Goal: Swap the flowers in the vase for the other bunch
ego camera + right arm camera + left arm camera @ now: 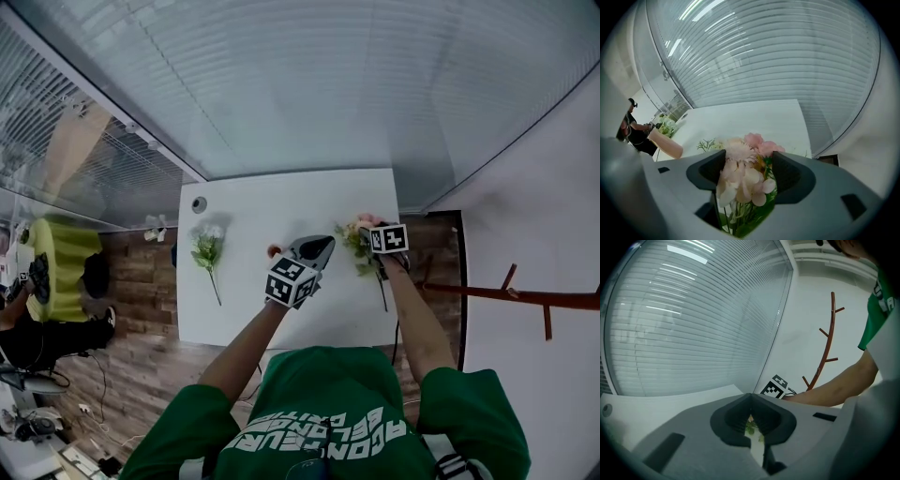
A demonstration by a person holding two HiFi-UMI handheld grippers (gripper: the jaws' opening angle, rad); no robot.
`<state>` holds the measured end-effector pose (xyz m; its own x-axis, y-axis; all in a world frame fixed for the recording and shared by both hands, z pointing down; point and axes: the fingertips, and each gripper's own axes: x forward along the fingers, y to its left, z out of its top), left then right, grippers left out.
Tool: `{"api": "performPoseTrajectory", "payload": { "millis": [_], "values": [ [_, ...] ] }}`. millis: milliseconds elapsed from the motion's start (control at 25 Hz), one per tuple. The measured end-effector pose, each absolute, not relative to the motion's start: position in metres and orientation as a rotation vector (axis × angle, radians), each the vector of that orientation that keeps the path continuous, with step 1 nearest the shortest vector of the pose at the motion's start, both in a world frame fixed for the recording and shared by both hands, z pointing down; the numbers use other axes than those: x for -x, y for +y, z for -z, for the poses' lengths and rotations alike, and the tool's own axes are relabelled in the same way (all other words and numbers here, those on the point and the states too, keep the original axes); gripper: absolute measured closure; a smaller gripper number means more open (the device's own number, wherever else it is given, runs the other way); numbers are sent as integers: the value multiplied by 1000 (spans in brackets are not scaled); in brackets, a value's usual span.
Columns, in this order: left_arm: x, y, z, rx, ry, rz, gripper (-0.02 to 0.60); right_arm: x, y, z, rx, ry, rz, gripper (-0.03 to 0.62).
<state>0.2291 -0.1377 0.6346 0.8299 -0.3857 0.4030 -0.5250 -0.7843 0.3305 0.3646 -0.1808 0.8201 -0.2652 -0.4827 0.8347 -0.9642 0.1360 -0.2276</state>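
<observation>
A bunch of pink and cream flowers (743, 176) lies on the white table (272, 202) at its right side, the stem (382, 291) trailing toward me. My right gripper (746, 164) points down over it, jaws wide open on either side of the blooms with no pad pressing them. The same bunch (354, 234) shows beside the right gripper (370, 236) in the head view. My left gripper (314, 248) hovers mid-table, jaws shut (752, 418) with nothing between them. A pink vase (665, 143) sits just left of it (274, 251). A white bunch (208, 246) lies at the left.
A small round object (199, 203) sits at the table's far left corner. Glass walls with blinds (309, 84) rise behind the table. A red-brown coat stand (525, 295) is at the right. A person sits on a green seat (61, 258) beyond the left glass.
</observation>
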Motion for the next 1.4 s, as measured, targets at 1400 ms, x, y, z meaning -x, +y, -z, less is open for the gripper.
{"api": "performPoseTrajectory", "payload": {
  "millis": [1400],
  "values": [
    [-209, -145, -630, -2540, -754, -387, 574, -348, -171, -826, -1304, -1947, -1033, 478]
  ]
}}
